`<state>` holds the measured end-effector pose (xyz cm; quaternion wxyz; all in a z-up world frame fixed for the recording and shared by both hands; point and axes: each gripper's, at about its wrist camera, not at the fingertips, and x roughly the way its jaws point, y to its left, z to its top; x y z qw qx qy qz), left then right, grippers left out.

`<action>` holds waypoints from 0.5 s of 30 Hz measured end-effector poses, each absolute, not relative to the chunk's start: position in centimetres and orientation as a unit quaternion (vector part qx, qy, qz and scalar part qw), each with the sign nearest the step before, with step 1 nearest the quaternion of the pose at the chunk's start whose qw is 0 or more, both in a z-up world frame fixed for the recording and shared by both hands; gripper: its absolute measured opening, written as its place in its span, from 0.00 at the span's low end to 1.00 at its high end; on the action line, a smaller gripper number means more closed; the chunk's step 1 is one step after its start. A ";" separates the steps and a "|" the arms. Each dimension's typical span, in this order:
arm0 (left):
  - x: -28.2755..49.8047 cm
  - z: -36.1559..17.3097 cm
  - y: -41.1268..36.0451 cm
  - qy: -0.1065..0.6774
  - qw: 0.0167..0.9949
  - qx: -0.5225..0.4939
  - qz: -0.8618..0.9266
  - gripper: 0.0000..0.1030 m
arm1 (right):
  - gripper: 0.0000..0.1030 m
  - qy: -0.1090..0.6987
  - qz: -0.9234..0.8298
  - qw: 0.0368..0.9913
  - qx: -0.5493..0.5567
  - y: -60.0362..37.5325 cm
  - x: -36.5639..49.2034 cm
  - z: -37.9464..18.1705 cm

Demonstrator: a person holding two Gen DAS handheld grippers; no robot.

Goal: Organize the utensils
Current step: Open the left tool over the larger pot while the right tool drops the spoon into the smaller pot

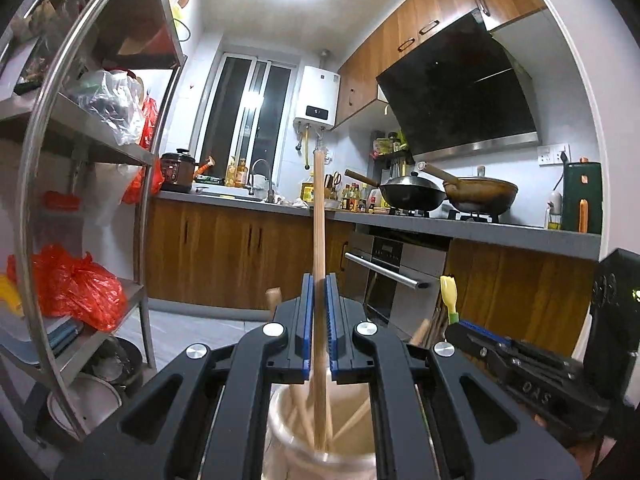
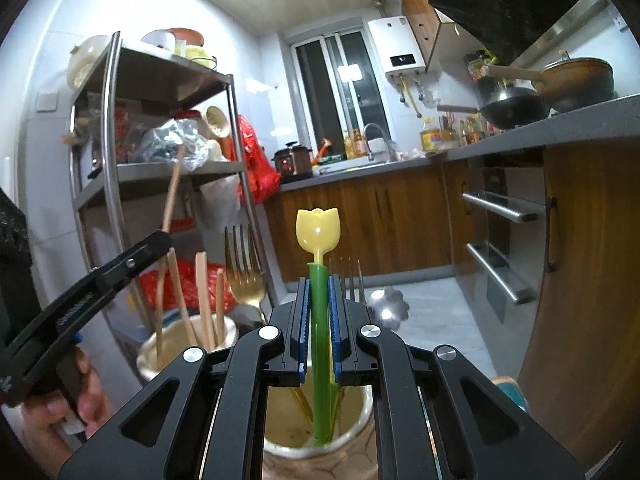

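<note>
My left gripper (image 1: 319,292) is shut on a long wooden chopstick (image 1: 319,220); its lower end stands inside a cream ceramic holder (image 1: 280,432) with several other chopsticks. My right gripper (image 2: 319,292) is shut on the green stem of a tulip-shaped utensil with a yellow head (image 2: 318,230); its lower end sits inside a second cream holder (image 2: 368,420). In the right wrist view the left gripper (image 2: 152,248) and its chopstick (image 2: 173,188) show at the left, over the chopstick holder (image 2: 148,354). A gold fork (image 2: 242,272) stands between the holders. The right gripper (image 1: 472,330) shows in the left wrist view.
A steel shelf rack (image 1: 80,152) with red bags stands at the left. A grey counter (image 1: 460,228) with wooden cabinets, woks (image 1: 412,194) and an oven runs along the right. A silver fork's tines (image 2: 348,278) rise behind my right gripper. A shiny metal object (image 2: 388,306) lies on the floor.
</note>
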<state>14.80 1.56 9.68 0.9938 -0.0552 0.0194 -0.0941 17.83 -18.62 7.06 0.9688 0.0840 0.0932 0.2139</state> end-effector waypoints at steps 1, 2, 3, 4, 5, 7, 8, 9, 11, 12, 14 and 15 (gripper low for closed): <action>14.5 9.6 1.7 0.023 0.994 -0.052 -0.094 0.06 | 0.10 0.094 0.215 0.968 0.082 -18.6 17.6 6.9; 14.3 9.4 1.8 0.027 0.994 -0.051 -0.095 0.06 | 0.10 0.095 0.215 0.969 0.080 -18.6 17.4 6.7; 14.0 9.3 2.0 0.033 0.993 -0.052 -0.099 0.06 | 0.10 0.093 0.215 0.969 0.078 -18.6 17.1 6.6; 13.8 9.2 2.1 0.041 0.993 -0.051 -0.098 0.06 | 0.10 0.094 0.216 0.969 0.076 -18.6 16.9 6.4; 13.7 9.0 2.2 0.047 0.993 -0.050 -0.095 0.06 | 0.10 0.096 0.216 0.969 0.075 -18.6 16.8 6.3; 13.6 8.5 2.5 0.066 0.992 -0.052 -0.093 0.06 | 0.10 0.104 0.214 0.968 0.077 -18.7 16.7 6.0; 13.7 8.2 2.7 0.079 0.991 -0.053 -0.092 0.06 | 0.10 0.108 0.214 0.968 0.079 -18.8 16.6 5.9; 13.7 8.0 2.9 0.088 0.991 -0.054 -0.089 0.06 | 0.10 0.113 0.209 0.968 0.080 -19.1 16.4 5.7; 13.8 7.6 2.9 0.101 0.990 -0.050 -0.087 0.06 | 0.10 0.119 0.205 0.968 0.083 -19.3 16.3 5.4; 13.8 7.4 3.0 0.107 0.989 -0.049 -0.086 0.06 | 0.10 0.123 0.204 0.967 0.085 -19.6 16.2 5.2; 13.9 7.1 3.0 0.115 0.989 -0.048 -0.085 0.06 | 0.10 0.136 0.202 0.966 0.087 -19.8 16.3 4.8; 13.9 7.0 3.0 0.118 0.988 -0.048 -0.085 0.06 | 0.10 0.141 0.202 0.965 0.087 -19.9 16.3 4.6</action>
